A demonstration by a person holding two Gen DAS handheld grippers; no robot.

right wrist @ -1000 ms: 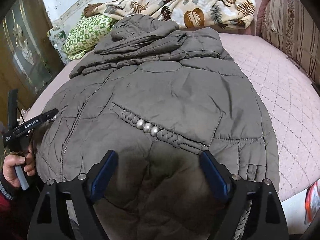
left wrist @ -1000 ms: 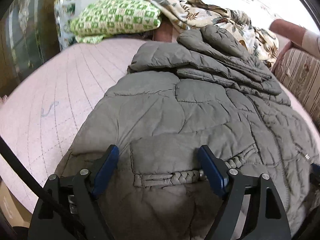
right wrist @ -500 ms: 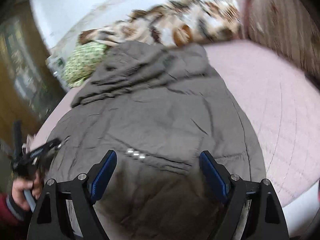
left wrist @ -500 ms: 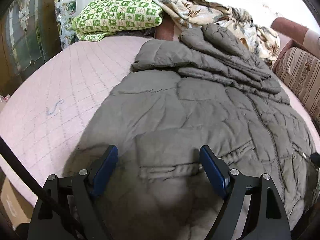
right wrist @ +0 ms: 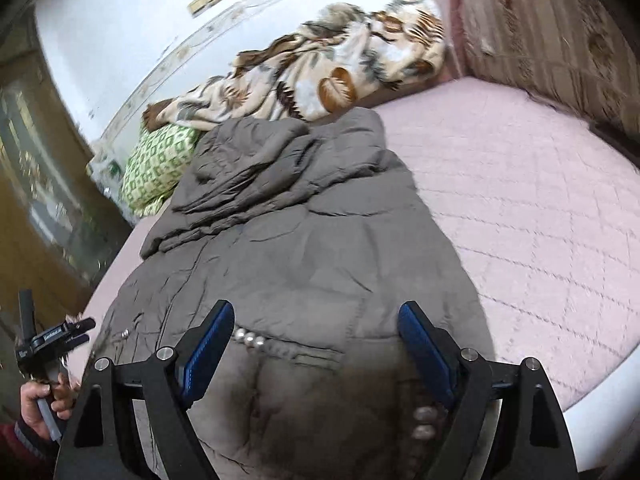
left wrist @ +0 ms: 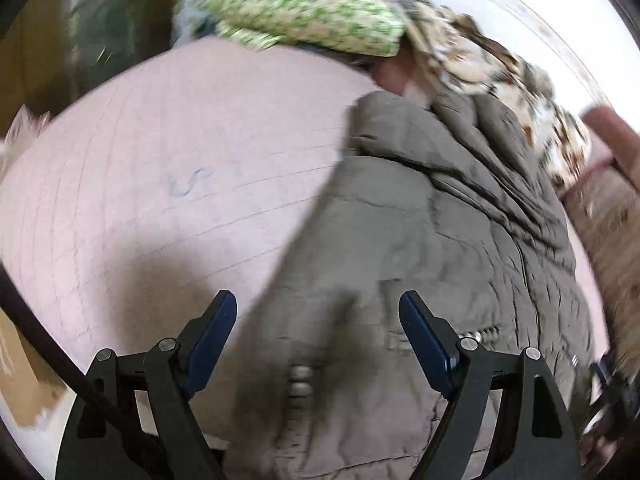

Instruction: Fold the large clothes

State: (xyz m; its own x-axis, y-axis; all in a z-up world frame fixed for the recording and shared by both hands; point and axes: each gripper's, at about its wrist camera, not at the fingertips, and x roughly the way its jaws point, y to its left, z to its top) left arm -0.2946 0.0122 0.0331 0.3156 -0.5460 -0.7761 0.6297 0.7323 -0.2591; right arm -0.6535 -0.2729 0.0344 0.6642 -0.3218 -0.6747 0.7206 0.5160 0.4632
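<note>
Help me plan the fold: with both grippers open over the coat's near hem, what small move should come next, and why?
Probably lower both grippers onto the hem corners and close. The grey padded coat lies flat on the pink bed, its sleeves already folded across the top, and the left gripper and right gripper hang open above it, holding nothing.

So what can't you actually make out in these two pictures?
- Jacket hem: both views, cut off by the bottom edge and covered by the open left gripper and right gripper.
- Green checked pillow: left view, motion blur smears its pattern.
- Right gripper in the left view: only a blurred dark shape at the right edge.
- Bed under the jacket: hidden by it.
</note>
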